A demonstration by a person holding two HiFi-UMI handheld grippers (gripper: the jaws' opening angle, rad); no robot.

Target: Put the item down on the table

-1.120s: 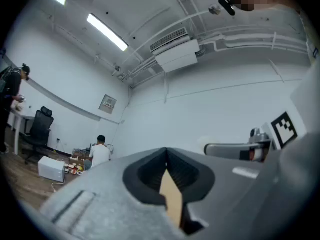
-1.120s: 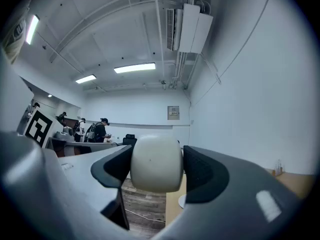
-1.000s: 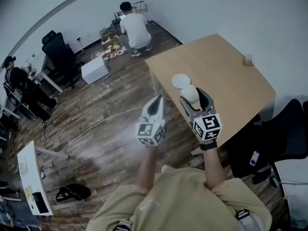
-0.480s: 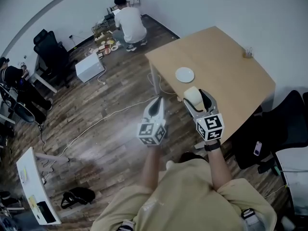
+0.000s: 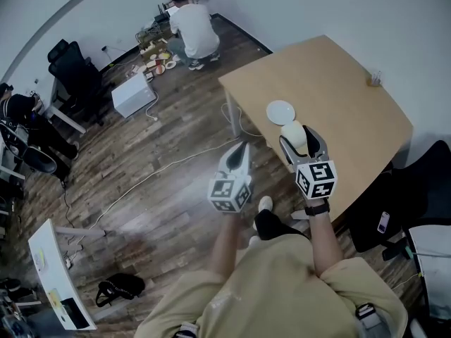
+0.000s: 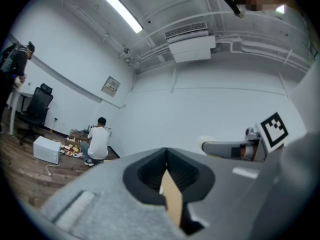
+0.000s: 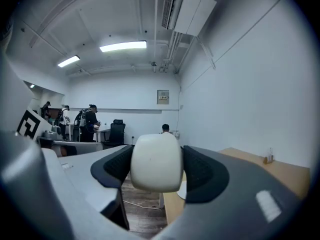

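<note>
My right gripper (image 5: 300, 139) is shut on a cream, rounded cup-like item (image 5: 292, 133), held above the near-left part of the light wooden table (image 5: 352, 122). In the right gripper view the item (image 7: 156, 161) fills the gap between the dark pads (image 7: 202, 171), and the table (image 7: 282, 174) lies lower right. A small white plate (image 5: 280, 111) rests on the table just beyond the item. My left gripper (image 5: 241, 150) hovers over the wood floor left of the table, its jaws together and holding nothing. In the left gripper view (image 6: 167, 176) only a thin tan sliver shows between them.
A small glass object (image 5: 375, 80) stands at the table's far edge. A black office chair (image 5: 430, 182) sits right of the table. A white cable (image 5: 162, 171) crosses the floor. A crouching person (image 5: 189, 28), a white box (image 5: 133, 94) and other chairs (image 5: 74, 72) are far back.
The person has stepped forward, and a foot now shows below the grippers. The table and plate sit slightly nearer the right gripper. Both grippers keep the same hold.
</note>
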